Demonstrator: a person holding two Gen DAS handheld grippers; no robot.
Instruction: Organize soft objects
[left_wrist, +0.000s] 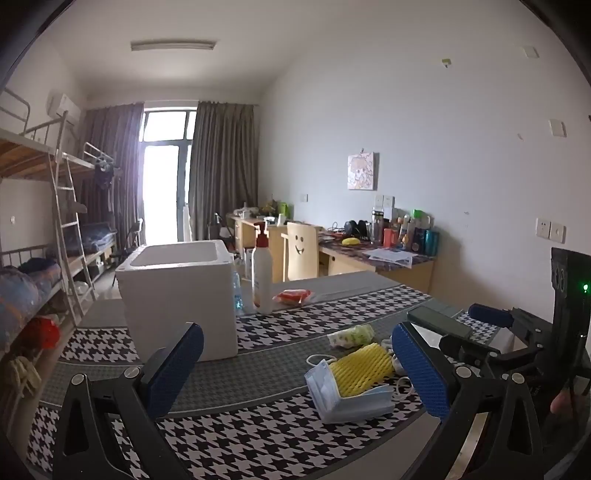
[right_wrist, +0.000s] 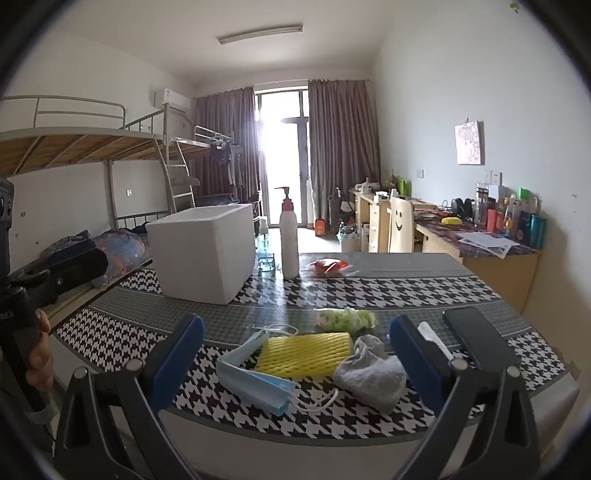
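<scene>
Table, houndstooth and grey check cloth; contents:

1. Left gripper: blue pads spread wide, nothing between them, hovering over the near edge
2. Right gripper: blue pads likewise released, empty, above the near edge
3. Blue face masks, small stack with white ear loops, at the near edge
4. Yellow foam fruit net, lying flat, touching the masks on their far side
5. Grey sock, crumpled, just right of the net, near edge
6. Green-and-white printed cloth roll, just behind the net
7. White foam box, open top, far left part of the table
8. White pump bottle, red collar, upright just right of the box; label print too small to read
9. Red-and-orange packet, far edge, right of the bottle
10. Dark phone, face down, right edge
11. White strip-shaped item beside the phone, partly hidden by the right pad

No brand or writing legible on any item
</scene>
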